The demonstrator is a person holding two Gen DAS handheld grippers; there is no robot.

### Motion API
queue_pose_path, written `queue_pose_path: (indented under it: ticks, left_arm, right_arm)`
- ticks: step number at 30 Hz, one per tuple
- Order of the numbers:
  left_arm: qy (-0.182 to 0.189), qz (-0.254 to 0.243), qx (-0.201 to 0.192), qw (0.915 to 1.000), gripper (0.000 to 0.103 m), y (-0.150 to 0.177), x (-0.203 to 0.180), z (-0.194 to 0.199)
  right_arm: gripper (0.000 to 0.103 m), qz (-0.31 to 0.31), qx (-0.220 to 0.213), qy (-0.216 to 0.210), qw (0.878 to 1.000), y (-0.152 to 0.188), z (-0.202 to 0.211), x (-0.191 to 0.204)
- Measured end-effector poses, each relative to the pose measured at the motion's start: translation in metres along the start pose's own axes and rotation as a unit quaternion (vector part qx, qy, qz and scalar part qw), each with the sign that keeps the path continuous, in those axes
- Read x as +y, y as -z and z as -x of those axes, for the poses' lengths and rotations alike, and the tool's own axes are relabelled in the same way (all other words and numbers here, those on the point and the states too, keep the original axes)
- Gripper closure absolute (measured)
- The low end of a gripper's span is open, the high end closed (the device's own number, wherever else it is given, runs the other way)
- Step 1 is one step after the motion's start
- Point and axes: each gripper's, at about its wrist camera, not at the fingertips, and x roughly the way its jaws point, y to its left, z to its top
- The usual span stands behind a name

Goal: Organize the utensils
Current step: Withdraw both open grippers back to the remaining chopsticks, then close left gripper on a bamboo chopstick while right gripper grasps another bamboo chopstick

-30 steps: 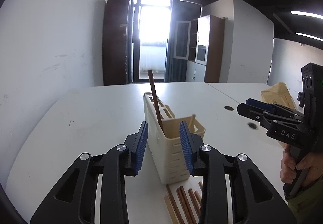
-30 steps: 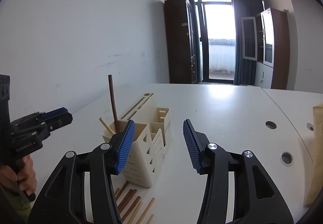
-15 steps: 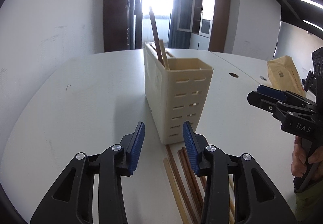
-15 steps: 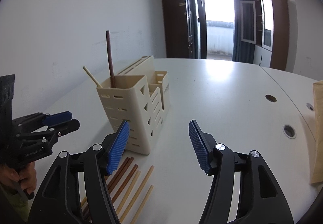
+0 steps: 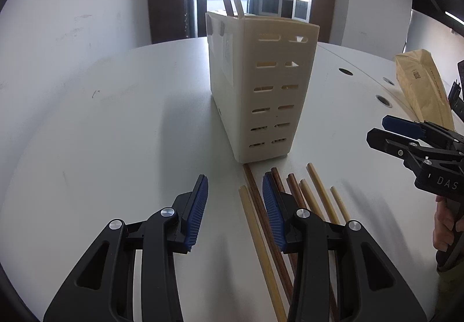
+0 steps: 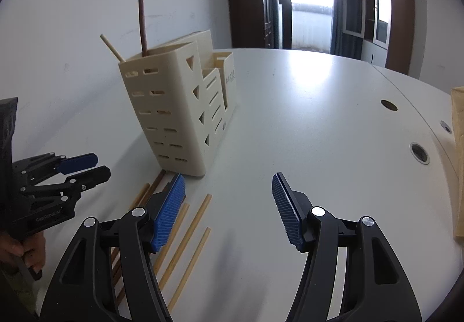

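A cream slotted utensil holder [image 5: 261,90] [image 6: 174,107] stands on the white table. A dark chopstick [image 6: 142,20] and a pale chopstick [image 6: 111,46] stick out of its top. Several loose chopsticks [image 5: 293,191] [image 6: 191,223], some dark and some pale, lie side by side on the table in front of it. My left gripper [image 5: 234,185] is open low over their left end, and a pale and a dark stick show between its fingers, untouched. My right gripper [image 6: 229,185] is open and holds nothing, its left finger above the sticks' right side.
A brown paper package [image 5: 420,90] [image 6: 458,148] lies at the table's right. Round cable holes [image 5: 345,71] [image 6: 419,151] sit in the tabletop to the right of the holder. A white wall runs along the left. A hand [image 5: 443,232] holds the right gripper's handle.
Both grippers have come down toward the table and tilted downward, so the loose chopsticks now lie right under their fingers. Both pairs of jaws stand a little wider than before.
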Motion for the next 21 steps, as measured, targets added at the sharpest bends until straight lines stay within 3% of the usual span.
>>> queue_pose_path:
  ticks: [21]
  left_arm:
    - [0.003,-0.006,0.067,0.9977,0.064,0.013,-0.003,-0.041]
  right_arm:
    - [0.041,0.027,0.097,0.014,0.995,0.033,-0.038,0.012]
